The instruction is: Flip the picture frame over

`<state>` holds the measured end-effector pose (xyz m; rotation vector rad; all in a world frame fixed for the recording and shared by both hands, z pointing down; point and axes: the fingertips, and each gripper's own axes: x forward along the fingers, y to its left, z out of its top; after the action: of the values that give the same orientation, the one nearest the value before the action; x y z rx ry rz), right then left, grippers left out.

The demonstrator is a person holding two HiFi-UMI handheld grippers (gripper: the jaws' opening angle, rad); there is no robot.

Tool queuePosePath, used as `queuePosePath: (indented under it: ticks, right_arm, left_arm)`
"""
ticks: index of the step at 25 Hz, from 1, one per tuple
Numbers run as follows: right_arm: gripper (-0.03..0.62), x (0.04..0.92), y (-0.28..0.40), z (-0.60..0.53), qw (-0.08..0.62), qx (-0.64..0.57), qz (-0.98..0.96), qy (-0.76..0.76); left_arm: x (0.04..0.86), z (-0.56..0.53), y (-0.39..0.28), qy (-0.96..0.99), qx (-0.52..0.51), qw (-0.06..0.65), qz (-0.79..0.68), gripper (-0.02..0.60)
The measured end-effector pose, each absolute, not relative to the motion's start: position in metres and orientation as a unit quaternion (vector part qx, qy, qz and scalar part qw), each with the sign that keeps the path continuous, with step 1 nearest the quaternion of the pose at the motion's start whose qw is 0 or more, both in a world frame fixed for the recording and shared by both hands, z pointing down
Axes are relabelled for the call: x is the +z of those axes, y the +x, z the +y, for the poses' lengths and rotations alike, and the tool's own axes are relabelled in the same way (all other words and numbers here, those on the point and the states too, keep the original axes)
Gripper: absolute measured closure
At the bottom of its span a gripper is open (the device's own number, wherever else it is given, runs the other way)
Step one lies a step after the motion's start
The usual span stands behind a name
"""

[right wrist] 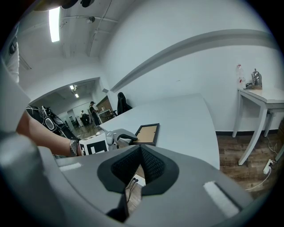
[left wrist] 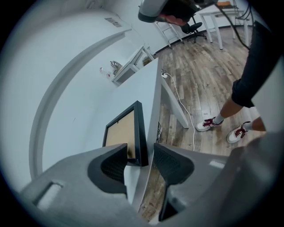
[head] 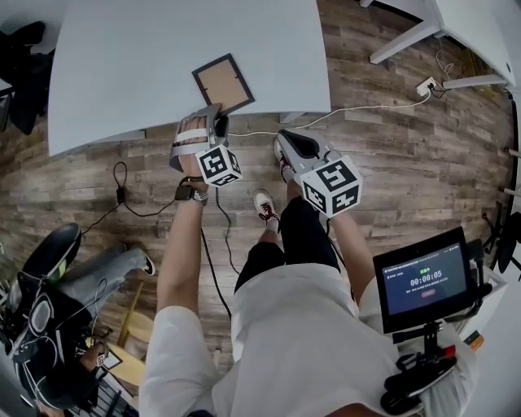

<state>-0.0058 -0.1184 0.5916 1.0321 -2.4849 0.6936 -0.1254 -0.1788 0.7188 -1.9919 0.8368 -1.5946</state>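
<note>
The picture frame point(head: 223, 83), black-rimmed with a brown face upward, lies flat on the white table point(head: 122, 65) close to its front edge. My left gripper point(head: 214, 114) is at the frame's near corner. In the left gripper view its jaws stand open on either side of that corner of the frame point(left wrist: 126, 133), and the pads do not press on it. My right gripper point(head: 281, 143) hangs off the table, over the floor to the right. Its jaws point(right wrist: 141, 153) are shut with nothing between them. From that side the frame point(right wrist: 147, 133) shows beyond the left gripper point(right wrist: 117, 136).
The table's front edge point(head: 244, 122) runs just under the left gripper. A white cable point(head: 358, 110) and power strip point(head: 427, 84) lie on the wooden floor. Another white table point(head: 464, 24) stands at the far right. A small screen point(head: 423, 281) sits at the lower right, and my shoes point(head: 264, 205) are below the grippers.
</note>
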Motion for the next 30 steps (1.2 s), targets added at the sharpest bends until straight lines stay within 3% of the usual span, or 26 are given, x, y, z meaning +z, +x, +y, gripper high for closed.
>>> queuePosePath:
  ticks: [6, 16, 30]
  right_arm:
    - [0.592, 0.592, -0.003, -0.119, 0.170, 0.253, -0.879, 0.367]
    - [0.592, 0.583, 0.002, -0.129, 0.159, 0.253, -0.875, 0.380]
    - [0.592, 0.544, 0.021, -0.151, 0.148, 0.240, -0.869, 0.407]
  left_arm:
    - [0.713, -0.177, -0.123, -0.730, -0.567, 0.214, 0.316, 0.448]
    - [0.703, -0.171, -0.109, -0.750, -0.550, 0.178, 0.322, 0.454]
    - [0.634, -0.167, -0.068, -0.829, -0.419, 0.073, 0.362, 0.483]
